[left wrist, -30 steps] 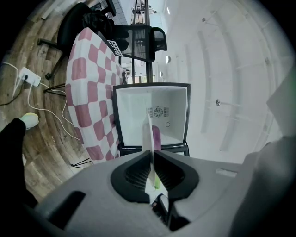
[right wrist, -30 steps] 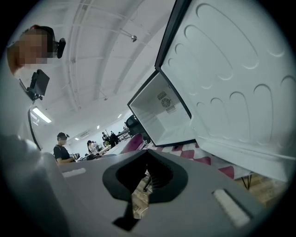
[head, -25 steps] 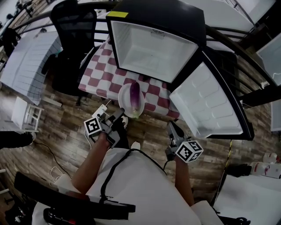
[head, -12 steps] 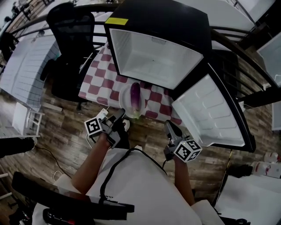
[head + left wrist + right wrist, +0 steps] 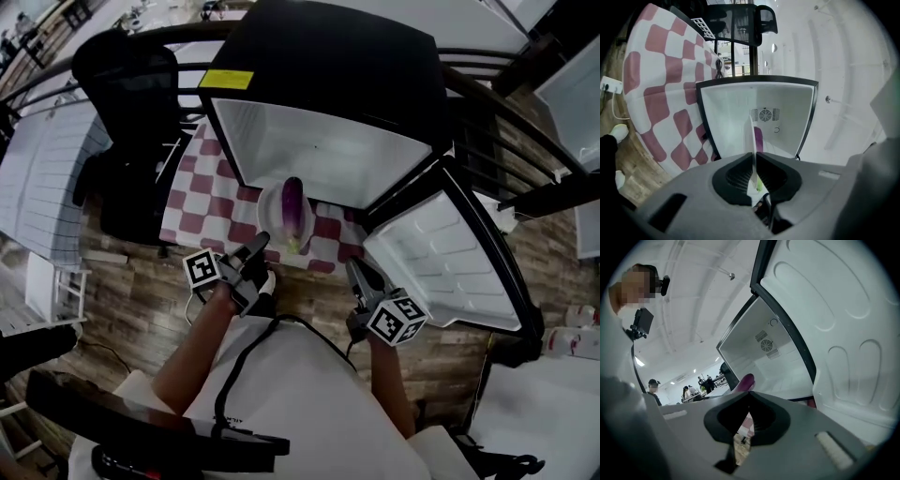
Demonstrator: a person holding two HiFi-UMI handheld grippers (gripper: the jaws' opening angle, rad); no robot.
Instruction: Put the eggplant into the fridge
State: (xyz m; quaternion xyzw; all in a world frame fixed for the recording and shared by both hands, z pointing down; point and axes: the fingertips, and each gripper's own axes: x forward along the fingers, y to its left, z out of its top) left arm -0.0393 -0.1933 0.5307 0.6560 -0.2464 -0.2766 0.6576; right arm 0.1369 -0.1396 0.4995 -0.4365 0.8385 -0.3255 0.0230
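Purple eggplant [image 5: 292, 202] on a plate [image 5: 273, 223] before the open fridge [image 5: 319, 150].
The plate's near rim is pinched in the left tool [image 5: 259, 246], so the eggplant is kept level over the desk [image 5: 202, 199]; the right tool [image 5: 352, 269] is closed, empty.

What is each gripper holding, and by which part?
Left gripper grips the white plate by its near rim, with the eggplant lying on it. Right gripper is shut, holding nothing.

Fridge [image 5: 319, 150] cavity open; door [image 5: 441, 262] flanks right; plate [image 5: 270, 217] w/ eggplant [image 5: 293, 202] fronts opening.
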